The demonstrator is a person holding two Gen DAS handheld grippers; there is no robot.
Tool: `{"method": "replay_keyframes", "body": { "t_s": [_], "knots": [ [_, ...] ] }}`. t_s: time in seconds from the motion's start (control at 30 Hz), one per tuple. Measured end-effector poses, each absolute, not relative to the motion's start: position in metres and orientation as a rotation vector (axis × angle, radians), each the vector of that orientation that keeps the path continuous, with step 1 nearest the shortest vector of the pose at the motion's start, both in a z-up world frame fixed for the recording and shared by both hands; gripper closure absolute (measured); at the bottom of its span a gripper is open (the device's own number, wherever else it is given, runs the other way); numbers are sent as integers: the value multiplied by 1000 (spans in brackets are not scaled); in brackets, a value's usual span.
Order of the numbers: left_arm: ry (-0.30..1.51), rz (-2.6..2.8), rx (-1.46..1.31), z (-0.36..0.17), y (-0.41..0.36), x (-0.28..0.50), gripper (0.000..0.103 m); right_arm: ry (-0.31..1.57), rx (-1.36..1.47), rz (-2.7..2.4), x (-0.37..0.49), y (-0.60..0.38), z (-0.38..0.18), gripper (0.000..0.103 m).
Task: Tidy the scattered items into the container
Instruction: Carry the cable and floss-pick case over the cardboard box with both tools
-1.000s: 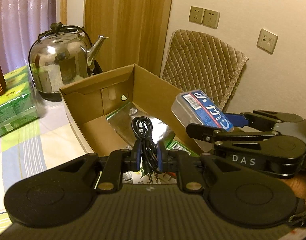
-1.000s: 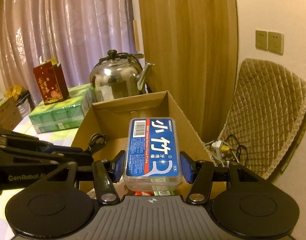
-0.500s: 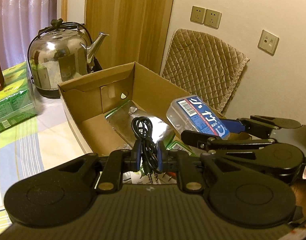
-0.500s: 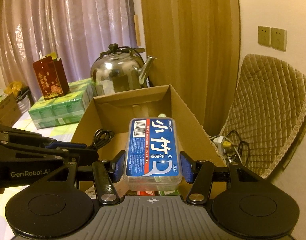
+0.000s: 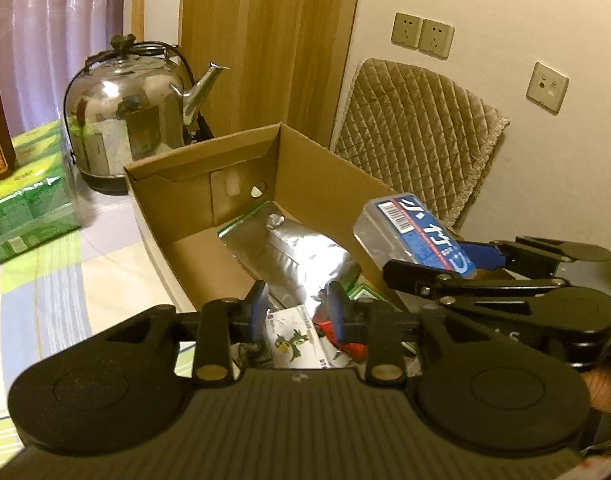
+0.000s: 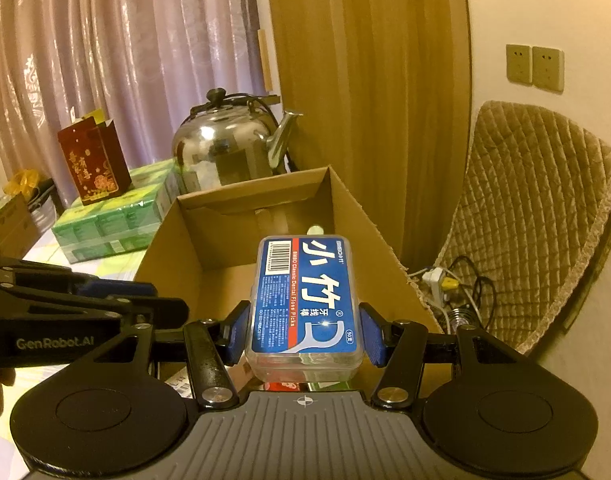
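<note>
Box rim beside floss case

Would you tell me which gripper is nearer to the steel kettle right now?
Left. The left gripper hangs open over the cardboard box, on the side toward the steel kettle. The right gripper, holding the floss box, sits farther right.

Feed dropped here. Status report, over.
Left gripper open, empty. Right gripper shut on floss box, above cardboard box. Nothing blocking.
</note>
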State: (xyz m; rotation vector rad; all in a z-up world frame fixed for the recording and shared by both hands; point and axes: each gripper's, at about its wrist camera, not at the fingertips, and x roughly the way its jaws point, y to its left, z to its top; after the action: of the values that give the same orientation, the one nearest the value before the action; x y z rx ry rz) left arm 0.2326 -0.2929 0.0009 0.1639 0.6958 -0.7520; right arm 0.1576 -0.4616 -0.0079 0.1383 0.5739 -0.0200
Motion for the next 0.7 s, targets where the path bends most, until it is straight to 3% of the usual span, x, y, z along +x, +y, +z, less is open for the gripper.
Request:
{"method": "replay_keyframes", "body": {
  "t_s": [0.7],
  "knots": [
    [692,-723,173,0,-276,233,75,596,168,6,166,-456,-12,49]
  ]
}}
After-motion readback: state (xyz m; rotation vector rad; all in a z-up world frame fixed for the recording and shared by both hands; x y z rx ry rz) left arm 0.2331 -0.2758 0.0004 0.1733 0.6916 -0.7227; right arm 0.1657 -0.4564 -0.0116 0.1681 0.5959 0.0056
